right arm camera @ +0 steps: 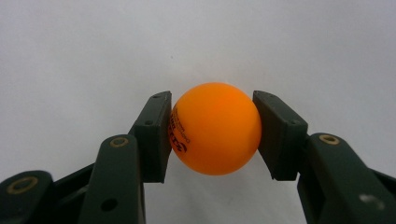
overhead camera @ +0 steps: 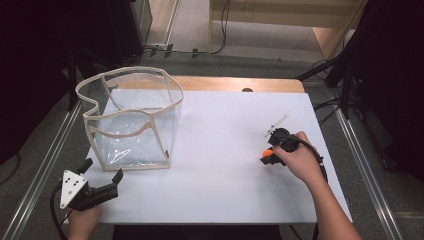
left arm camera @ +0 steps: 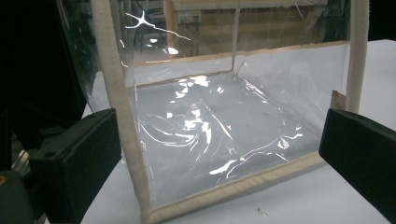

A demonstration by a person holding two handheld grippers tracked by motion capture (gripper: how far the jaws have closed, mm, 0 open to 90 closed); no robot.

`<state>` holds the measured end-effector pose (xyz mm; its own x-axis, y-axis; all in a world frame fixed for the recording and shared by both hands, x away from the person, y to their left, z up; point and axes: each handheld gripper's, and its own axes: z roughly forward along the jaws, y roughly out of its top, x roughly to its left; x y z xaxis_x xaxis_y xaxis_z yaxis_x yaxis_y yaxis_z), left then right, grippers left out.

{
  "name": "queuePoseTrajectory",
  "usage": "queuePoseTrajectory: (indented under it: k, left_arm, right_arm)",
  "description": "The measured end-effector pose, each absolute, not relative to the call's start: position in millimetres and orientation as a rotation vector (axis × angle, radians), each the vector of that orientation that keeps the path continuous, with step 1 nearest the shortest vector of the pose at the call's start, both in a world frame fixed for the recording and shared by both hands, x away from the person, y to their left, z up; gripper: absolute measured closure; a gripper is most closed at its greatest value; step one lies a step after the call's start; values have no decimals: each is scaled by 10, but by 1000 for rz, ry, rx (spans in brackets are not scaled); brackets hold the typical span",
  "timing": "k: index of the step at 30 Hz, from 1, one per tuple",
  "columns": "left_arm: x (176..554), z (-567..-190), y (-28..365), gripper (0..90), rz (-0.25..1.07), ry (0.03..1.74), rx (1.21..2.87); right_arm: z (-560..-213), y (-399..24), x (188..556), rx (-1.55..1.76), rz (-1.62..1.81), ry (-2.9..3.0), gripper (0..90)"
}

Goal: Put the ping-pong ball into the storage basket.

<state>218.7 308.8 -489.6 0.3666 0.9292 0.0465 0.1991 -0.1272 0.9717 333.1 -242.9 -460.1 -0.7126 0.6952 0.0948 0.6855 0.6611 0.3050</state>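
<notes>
Orange ball sits clamped between my right gripper's jaws, both pads pressed flat against its sides; black print on its left flank is too small for me to read. In the high view the ball is well to the right of the clear bag, low over the white worktop, and my right hand covers most of that gripper. My left gripper hovers just in front of the bag's near bottom corner, jaws spread wide with nothing between them. The bag stands upright and open-topped, cream trim on its edges; glare on its clear walls muddles the inside. A bare wooden strip runs behind the bag. Grey floor and cables lie beyond; the far left is too dark to make out.
</notes>
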Motion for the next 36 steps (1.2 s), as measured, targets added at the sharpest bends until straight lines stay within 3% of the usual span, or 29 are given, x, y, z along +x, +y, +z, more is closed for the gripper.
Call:
queuePoseTrajectory:
  k: [36]
  left_arm:
    - [2184, -4896, 3084, 0, 880, 1032, 1592]
  right_arm:
    - [-4274, -1923, 3538, 999, 585, 2905, 478]
